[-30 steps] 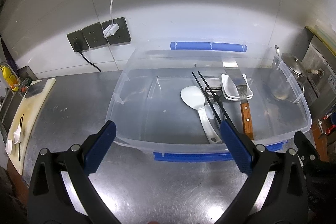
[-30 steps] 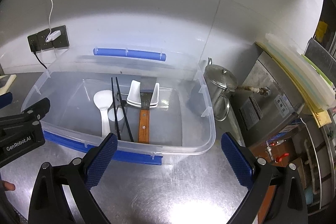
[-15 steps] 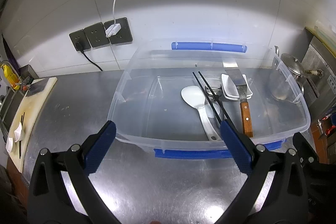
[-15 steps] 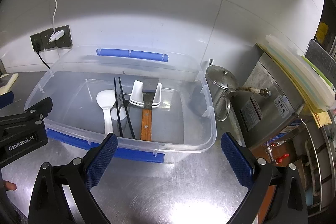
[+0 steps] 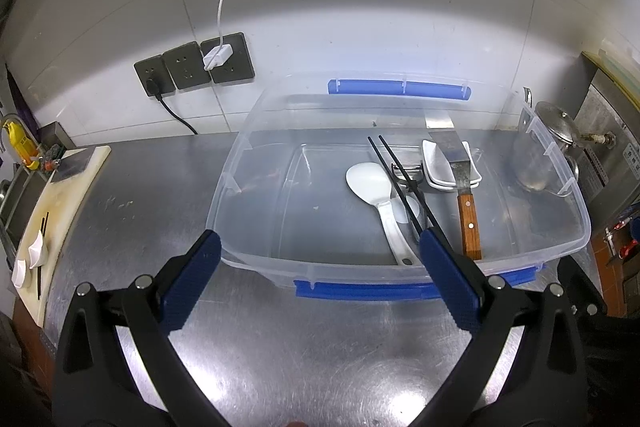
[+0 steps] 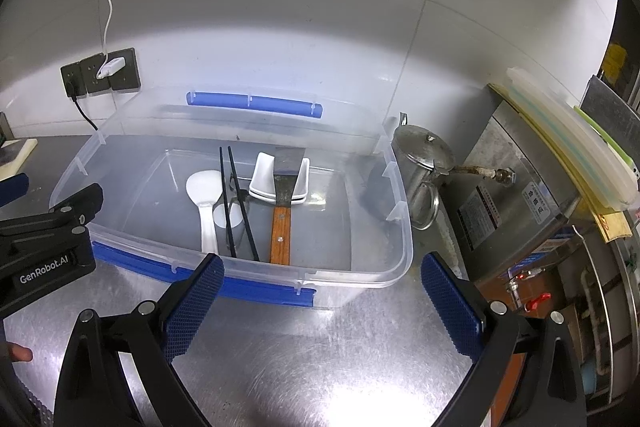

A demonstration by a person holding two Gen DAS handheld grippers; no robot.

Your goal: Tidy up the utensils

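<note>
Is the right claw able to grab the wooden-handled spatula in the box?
Probably yes. The right claw is open and empty, the clear box has no lid, and the spatula handle lies uncovered.

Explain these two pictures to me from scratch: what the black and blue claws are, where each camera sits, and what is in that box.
There is no robot here. A person carries a two-finger clamp in each hand, and each clamp has a wide-angle camera looking forward along its fingers. One picture comes from the left gripper, the other from the right gripper. Both stand open and hold nothing.

On the steel counter sits a clear plastic bin with blue latches. Inside it lie a white plastic rice paddle, a pair of black chopsticks, a metal spatula with a wooden handle and stacked white ceramic dishes.

To the left, a pale cutting board carries more white pieces and a dark stick. A steel lidded pot stands right of the bin.
</note>
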